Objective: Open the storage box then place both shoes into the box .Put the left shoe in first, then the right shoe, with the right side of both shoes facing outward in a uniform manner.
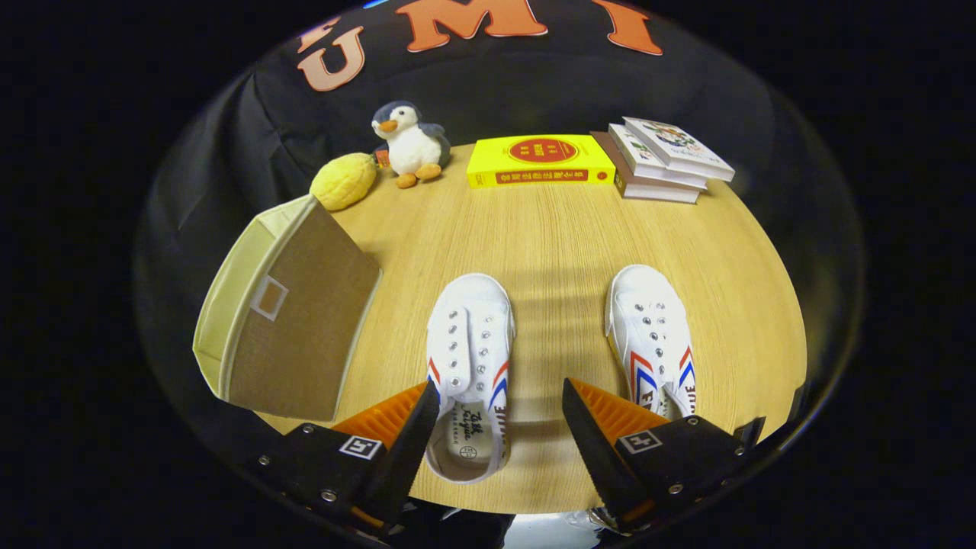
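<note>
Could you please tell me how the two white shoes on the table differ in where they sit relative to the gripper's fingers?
The left shoe lies between the open gripper fingers, its heel opening showing whole; the right shoe lies outside the right finger, which hides part of its heel. The left shoe is nearer the storage box. Both are white with red and blue stripes, toes pointing towards the books.

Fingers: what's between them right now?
In the gripper view, the left shoe's heel end sits between the open fingers, by the left finger; bare table fills the rest.
</note>
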Demonstrator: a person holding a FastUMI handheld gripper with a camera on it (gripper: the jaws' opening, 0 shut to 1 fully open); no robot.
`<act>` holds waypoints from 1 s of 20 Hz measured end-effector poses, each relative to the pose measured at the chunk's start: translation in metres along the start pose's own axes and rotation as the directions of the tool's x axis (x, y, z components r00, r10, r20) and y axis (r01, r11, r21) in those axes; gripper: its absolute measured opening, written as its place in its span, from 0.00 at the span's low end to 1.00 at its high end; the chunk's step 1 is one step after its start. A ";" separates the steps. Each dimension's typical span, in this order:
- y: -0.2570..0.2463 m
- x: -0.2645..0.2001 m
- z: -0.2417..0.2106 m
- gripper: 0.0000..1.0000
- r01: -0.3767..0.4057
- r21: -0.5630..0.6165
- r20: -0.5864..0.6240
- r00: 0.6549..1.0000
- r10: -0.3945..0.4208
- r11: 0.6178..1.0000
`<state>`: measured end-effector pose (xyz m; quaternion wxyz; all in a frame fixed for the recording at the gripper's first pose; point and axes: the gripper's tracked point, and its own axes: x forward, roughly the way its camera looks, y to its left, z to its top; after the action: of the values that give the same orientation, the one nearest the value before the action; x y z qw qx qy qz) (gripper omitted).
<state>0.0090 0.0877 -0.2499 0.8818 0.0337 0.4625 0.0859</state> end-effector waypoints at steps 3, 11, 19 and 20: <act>0.001 0.017 -0.011 0.90 -0.024 -0.005 -0.049 0.999 0.023 1.000; 0.012 0.050 -0.030 0.53 -0.039 -0.015 -0.165 0.986 0.036 0.999; 0.017 0.053 -0.033 0.28 -0.116 0.083 -0.178 0.976 0.129 0.990; 0.017 0.052 -0.033 0.24 -0.130 0.078 -0.171 0.975 0.142 0.988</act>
<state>0.0090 0.1134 -0.3088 0.8278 0.0869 0.5380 0.1333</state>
